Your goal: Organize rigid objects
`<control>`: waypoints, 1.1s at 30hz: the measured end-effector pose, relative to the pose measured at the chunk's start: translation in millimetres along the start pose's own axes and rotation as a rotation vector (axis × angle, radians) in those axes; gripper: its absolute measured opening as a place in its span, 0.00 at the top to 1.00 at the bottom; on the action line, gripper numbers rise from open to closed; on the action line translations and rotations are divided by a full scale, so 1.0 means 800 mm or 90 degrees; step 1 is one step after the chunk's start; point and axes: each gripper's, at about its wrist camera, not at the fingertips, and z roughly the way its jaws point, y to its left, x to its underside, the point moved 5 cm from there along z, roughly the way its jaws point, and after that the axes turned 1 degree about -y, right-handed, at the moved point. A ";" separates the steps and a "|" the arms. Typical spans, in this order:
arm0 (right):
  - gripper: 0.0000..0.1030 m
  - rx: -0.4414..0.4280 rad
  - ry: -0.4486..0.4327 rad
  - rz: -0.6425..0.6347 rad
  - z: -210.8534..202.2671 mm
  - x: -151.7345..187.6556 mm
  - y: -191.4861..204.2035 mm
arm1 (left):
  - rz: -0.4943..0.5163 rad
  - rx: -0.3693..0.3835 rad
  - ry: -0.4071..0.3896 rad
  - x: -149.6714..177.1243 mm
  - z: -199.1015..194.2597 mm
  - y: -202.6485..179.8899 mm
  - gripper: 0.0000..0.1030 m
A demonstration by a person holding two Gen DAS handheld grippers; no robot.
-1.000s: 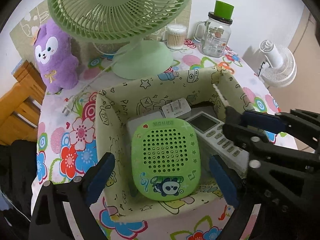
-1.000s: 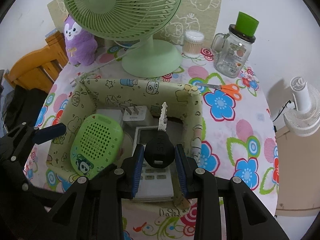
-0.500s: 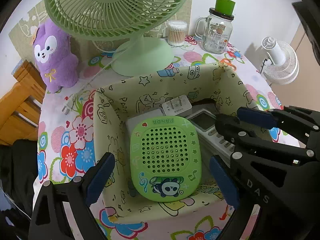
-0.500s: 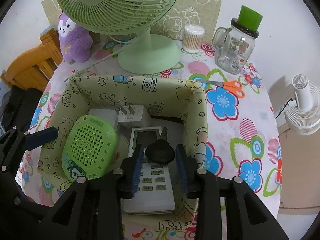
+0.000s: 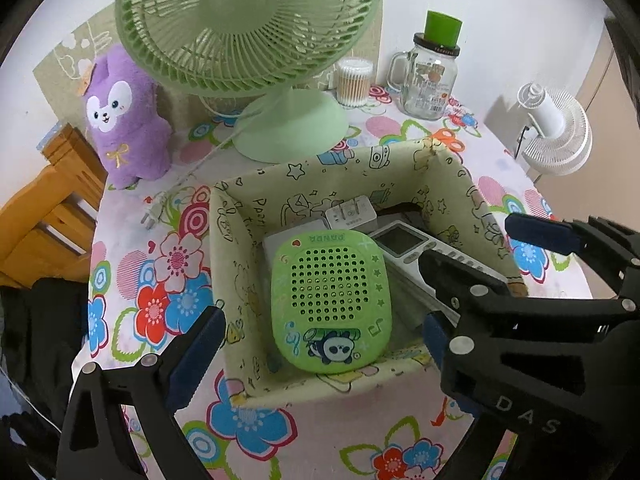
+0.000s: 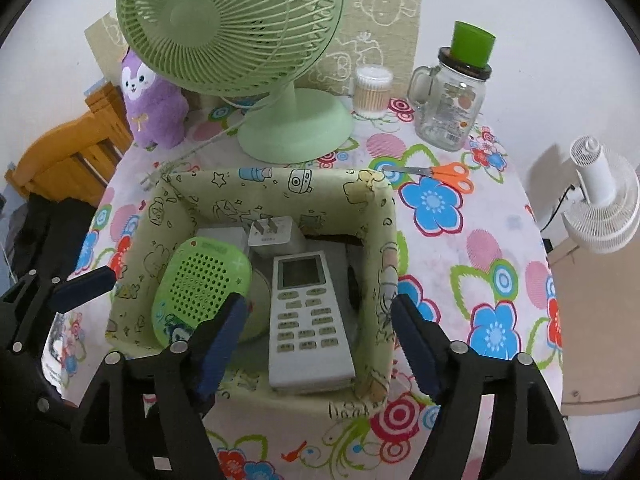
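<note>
A pale green fabric box (image 6: 280, 184) on the flowered tablecloth holds a green panda speaker (image 5: 332, 292), a white remote (image 6: 308, 312) and a white charger plug (image 6: 276, 236). A dark key head (image 6: 353, 286) shows between the remote and the box's right wall. My right gripper (image 6: 316, 316) hangs over the remote with its jaws opening and no pad pressing on anything; one finger is outside the right wall. My left gripper (image 5: 320, 344) straddles the box's near left corner above the speaker, its jaws opening too, and holds nothing.
Behind the box stand a green desk fan (image 6: 296, 128), a purple plush (image 6: 154, 104), a cotton swab pot (image 6: 372, 92) and a glass mug jar (image 6: 452, 104). Orange scissors (image 6: 448, 172) lie right of the box. A wooden chair (image 6: 64, 160) and a white fan (image 6: 600, 208) flank the table.
My right gripper went from shut on the black-headed key to wide open. The key left its pads and now lies low in the box beside the remote. The left gripper barely moved.
</note>
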 end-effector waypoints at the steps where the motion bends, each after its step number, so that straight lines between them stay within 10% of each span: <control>1: 0.24 -0.003 0.001 0.004 -0.002 0.001 0.000 | -0.001 0.001 -0.002 0.001 -0.003 0.000 0.02; 33: 0.14 0.052 -0.064 0.096 -0.121 0.075 -0.003 | 0.003 0.023 -0.073 0.058 -0.115 0.016 0.00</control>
